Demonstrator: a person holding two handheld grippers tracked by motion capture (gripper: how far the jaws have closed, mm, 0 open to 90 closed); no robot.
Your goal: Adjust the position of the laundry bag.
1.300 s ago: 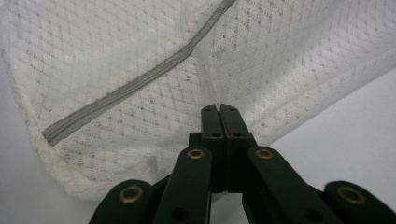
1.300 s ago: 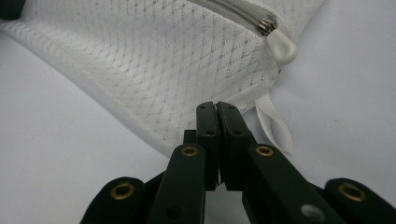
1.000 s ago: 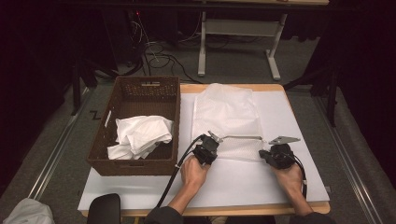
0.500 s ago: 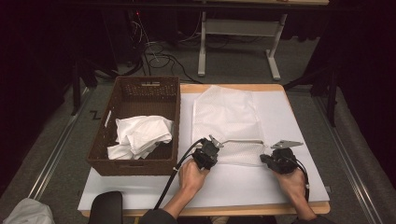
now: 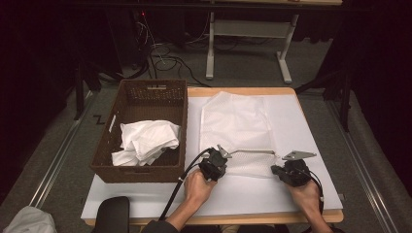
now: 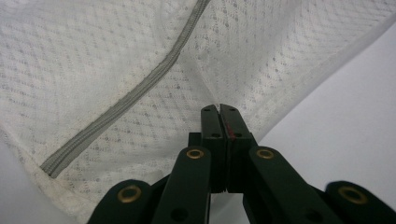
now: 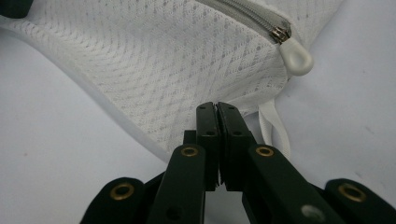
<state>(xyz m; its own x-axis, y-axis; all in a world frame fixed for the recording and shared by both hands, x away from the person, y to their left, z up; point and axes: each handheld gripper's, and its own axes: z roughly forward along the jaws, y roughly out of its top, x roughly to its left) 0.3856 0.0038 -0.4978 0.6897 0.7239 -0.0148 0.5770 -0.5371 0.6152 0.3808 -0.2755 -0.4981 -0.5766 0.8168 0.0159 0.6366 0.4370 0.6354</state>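
Both my grippers clamp the near edge of the white mesh zippered laundry bag (image 5: 238,131) on the white table sheet (image 5: 311,121)

My left gripper (image 6: 219,109) has its 2 jaws pressed together on the bag's near-left hem; my right gripper (image 7: 217,107) pinches the near-right corner beside the white zip pull (image 7: 295,55). I judge the thin mesh could slip free or bunch if I lift unevenly, and could snag the brown wicker basket (image 5: 145,165) holding crumpled white cloth (image 5: 145,141)
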